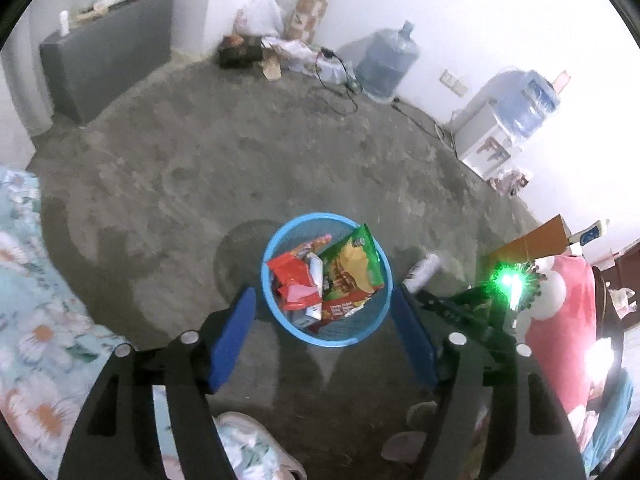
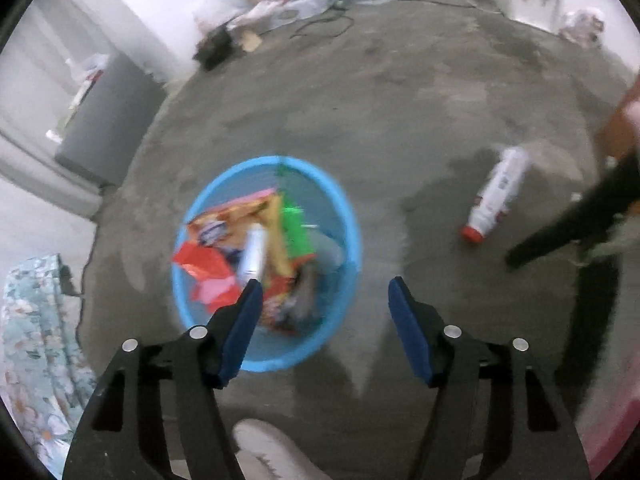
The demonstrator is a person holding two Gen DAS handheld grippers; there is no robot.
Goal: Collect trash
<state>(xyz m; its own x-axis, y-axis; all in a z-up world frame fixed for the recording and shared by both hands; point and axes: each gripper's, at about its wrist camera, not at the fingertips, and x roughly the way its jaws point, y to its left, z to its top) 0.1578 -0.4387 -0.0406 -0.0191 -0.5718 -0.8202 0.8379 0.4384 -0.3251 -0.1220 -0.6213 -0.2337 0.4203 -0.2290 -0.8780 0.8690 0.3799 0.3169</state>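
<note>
Both the left gripper (image 1: pixel 324 304) and right gripper (image 2: pixel 325 292) hang spread and empty. A white bottle (image 2: pixel 498 198) lies on the floor at the frame's right, beside the blue basket (image 2: pixel 344 208); likely light, stiff, slippery, best pinched mid-body.

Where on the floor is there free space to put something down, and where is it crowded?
The concrete floor is bare between the blue basket and the far wall, and also between the basket and the white bottle. It is crowded inside the basket, full of wrappers, and along the far wall, with bags, cables and water jugs.
</note>
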